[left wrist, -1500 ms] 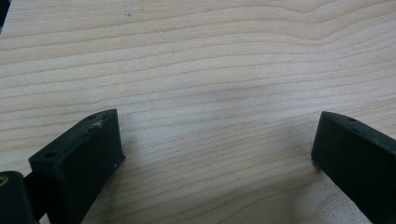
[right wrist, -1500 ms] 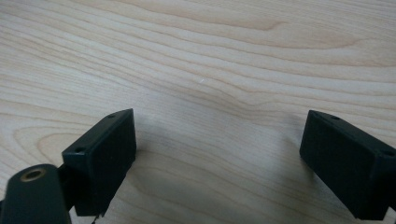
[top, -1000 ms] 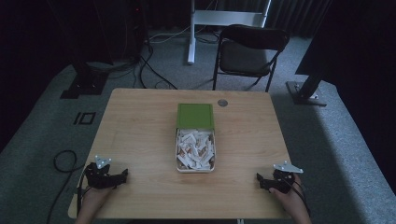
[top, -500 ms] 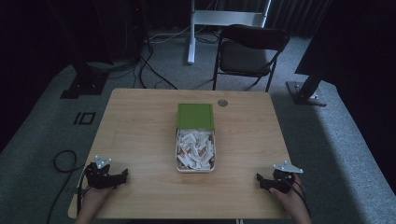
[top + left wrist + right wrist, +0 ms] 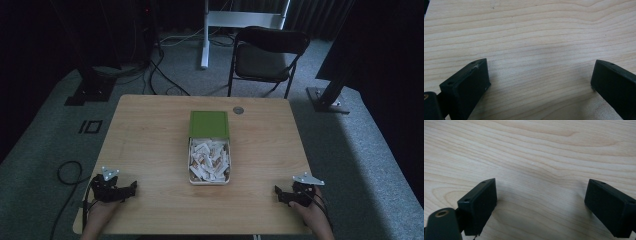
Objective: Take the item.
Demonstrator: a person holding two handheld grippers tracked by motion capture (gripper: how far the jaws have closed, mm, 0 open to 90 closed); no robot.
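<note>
An open box (image 5: 209, 160) lies in the middle of the wooden table (image 5: 150, 145), its green lid (image 5: 209, 123) folded back toward the far side and its tray full of several small white packets (image 5: 208, 158). My left gripper (image 5: 131, 187) rests near the table's front left corner, open, with bare wood between its jaws (image 5: 540, 75). Near the front right corner my right gripper (image 5: 278, 192) also stands open over bare wood (image 5: 541, 192). Both grippers are well apart from the box.
A small round metal grommet (image 5: 238, 110) is set into the table near its far edge. Behind the table stand a black folding chair (image 5: 265, 55) and a white stand (image 5: 240, 20). Cables lie on the grey carpet at the left.
</note>
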